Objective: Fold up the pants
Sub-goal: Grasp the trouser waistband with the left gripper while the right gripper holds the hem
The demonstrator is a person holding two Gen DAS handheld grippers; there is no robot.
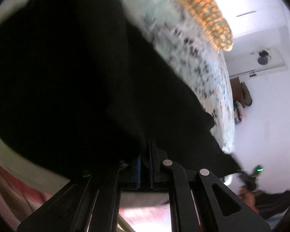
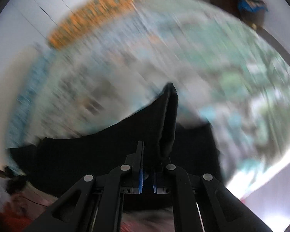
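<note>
The black pants point(image 1: 67, 77) fill most of the left wrist view, hanging lifted over a patterned bedspread point(image 1: 199, 73). My left gripper point(image 1: 145, 145) is shut on the pants' cloth, which drapes over its left finger. In the right wrist view the black pants point(image 2: 87, 154) spread across the lower middle. My right gripper point(image 2: 150, 150) is shut on a bunched fold of the pants, which sticks up past the right finger point(image 2: 170, 116). Both views are blurred by motion.
The bed has a pale green and grey patterned cover point(image 2: 203, 48) and an orange patterned pillow point(image 1: 205, 9), also in the right wrist view point(image 2: 94, 13). White walls and a doorway point(image 1: 261, 58) lie to the right. Reddish cloth point(image 1: 13, 189) lies below.
</note>
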